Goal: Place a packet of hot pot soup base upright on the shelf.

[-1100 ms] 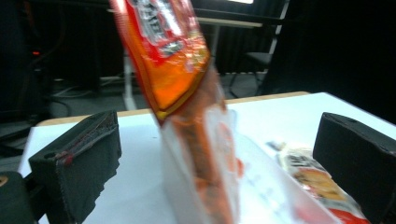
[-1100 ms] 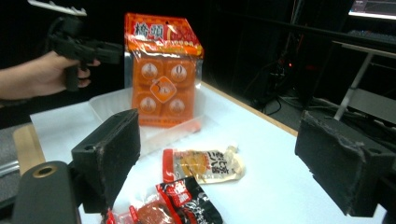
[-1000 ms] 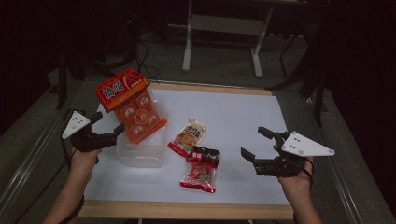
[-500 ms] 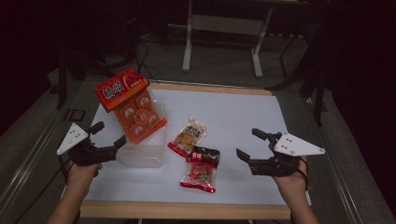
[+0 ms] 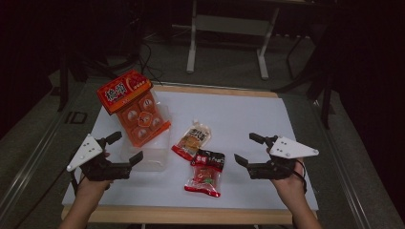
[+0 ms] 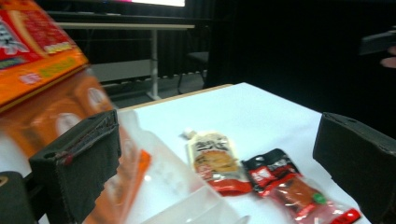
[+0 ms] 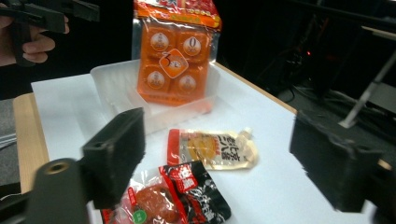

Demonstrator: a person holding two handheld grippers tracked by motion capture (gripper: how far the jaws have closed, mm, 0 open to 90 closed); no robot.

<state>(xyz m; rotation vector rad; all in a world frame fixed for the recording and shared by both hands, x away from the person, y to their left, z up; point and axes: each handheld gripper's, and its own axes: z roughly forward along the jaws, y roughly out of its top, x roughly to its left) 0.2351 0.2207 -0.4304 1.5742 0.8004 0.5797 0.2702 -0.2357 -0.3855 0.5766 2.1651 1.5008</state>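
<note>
Both grippers poised, nothing held

Left gripper point(image 5: 125, 150) and right gripper point(image 5: 248, 150) gape empty; the red-black snack packet point(image 5: 206, 172) lies between them (probably next), needing a lowered, squared approach.

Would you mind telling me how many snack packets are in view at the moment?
3: the orange multi-pack stands propped in the clear tray; the pale pouch lies mid-table; the red-and-black packet lies just nearer the person. The tray might hide others.
</note>
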